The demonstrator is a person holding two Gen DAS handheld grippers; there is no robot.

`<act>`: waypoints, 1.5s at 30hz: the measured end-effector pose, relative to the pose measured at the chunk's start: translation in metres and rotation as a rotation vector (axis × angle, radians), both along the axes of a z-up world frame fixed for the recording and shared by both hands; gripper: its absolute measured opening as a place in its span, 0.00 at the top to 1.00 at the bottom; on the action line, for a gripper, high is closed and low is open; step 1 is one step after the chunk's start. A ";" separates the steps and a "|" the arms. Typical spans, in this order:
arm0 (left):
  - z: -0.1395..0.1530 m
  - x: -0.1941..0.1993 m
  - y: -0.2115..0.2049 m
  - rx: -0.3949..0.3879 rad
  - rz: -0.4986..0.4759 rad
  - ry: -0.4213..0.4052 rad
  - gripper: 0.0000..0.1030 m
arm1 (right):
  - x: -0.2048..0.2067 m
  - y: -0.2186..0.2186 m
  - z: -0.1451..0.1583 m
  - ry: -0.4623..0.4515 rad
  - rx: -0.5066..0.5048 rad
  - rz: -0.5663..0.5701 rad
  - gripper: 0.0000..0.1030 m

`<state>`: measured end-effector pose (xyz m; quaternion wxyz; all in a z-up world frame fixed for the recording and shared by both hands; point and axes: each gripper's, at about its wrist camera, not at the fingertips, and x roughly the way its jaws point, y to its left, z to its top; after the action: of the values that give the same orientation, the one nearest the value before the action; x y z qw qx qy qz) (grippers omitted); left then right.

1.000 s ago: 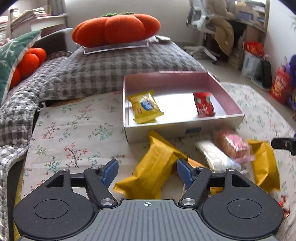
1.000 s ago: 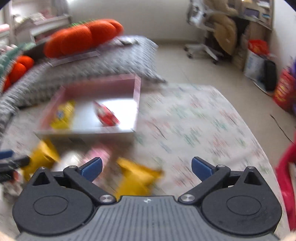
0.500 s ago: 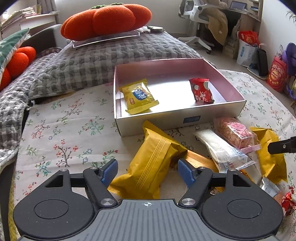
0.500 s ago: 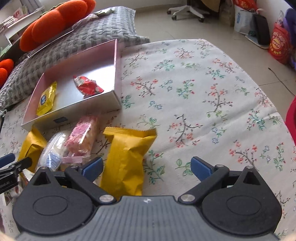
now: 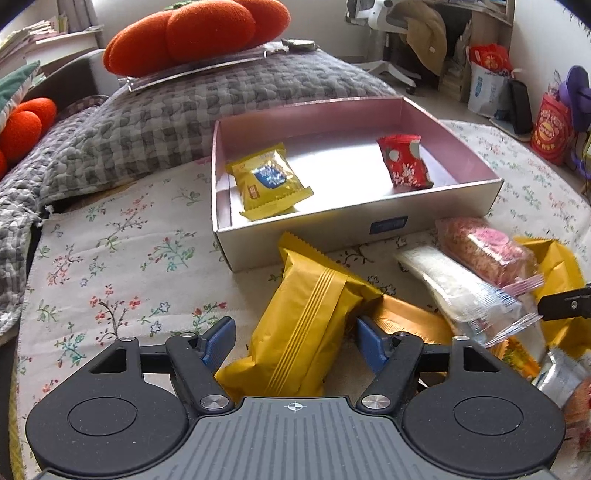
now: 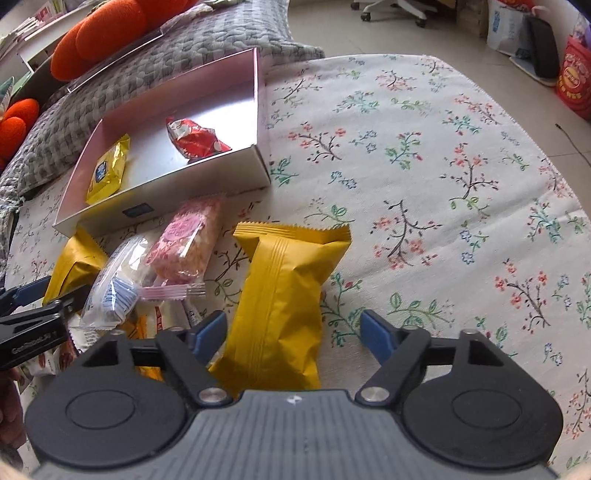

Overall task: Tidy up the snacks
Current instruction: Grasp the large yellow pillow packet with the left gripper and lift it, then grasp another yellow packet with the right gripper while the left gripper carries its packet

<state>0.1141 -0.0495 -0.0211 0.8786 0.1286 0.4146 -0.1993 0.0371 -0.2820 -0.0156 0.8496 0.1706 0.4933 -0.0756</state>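
Note:
A pink-lined box [image 5: 436, 218] [image 6: 207, 177] on the floral cloth holds a small yellow packet [image 5: 267, 181] [image 6: 107, 170] and a red packet [image 5: 404, 160] [image 6: 195, 142]. My left gripper [image 5: 295, 341] is open, its blue fingertips either side of a long yellow snack pack [image 5: 306, 325]. My right gripper [image 6: 291, 334] is open astride another yellow pack [image 6: 284, 299]. A pink snack [image 5: 484, 249] [image 6: 188, 236] and a clear white-blue pack [image 5: 461, 291] [image 6: 114, 288] lie between them, over more packets.
A grey checked quilt [image 5: 184, 107] with orange cushions [image 5: 195, 33] lies behind the box. An office chair [image 5: 388, 44] and bags [image 5: 554, 125] stand on the floor at the far right. The floral cloth [image 6: 443, 184] stretches to the right of the snacks.
Both grippers have come lower and closer to the snack pile. The right gripper swung left, so the yellow pack now lies between its fingers, and its jaws narrowed slightly.

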 end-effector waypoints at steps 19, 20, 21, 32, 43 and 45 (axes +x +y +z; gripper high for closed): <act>-0.004 0.002 0.001 0.027 0.053 0.017 0.61 | 0.002 0.007 -0.001 -0.023 -0.046 0.014 0.59; -0.004 0.002 0.002 0.027 0.055 0.018 0.61 | 0.002 0.006 -0.001 -0.027 -0.039 0.012 0.62; -0.004 0.001 0.002 0.027 0.058 0.019 0.61 | 0.001 0.005 -0.001 -0.030 -0.031 0.005 0.63; 0.017 -0.008 0.004 -0.015 0.076 -0.017 0.61 | -0.003 0.001 0.012 -0.098 -0.033 -0.035 0.64; 0.044 0.001 0.002 -0.117 0.089 -0.027 0.61 | 0.009 -0.016 0.037 -0.193 -0.052 -0.059 0.64; 0.048 0.008 -0.002 -0.132 0.094 -0.020 0.61 | 0.017 -0.017 0.043 -0.210 -0.028 -0.039 0.64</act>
<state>0.1221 -0.0515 0.0273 0.8975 0.0527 0.3974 -0.1836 0.0544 -0.2986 0.0276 0.8973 0.1751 0.3971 -0.0808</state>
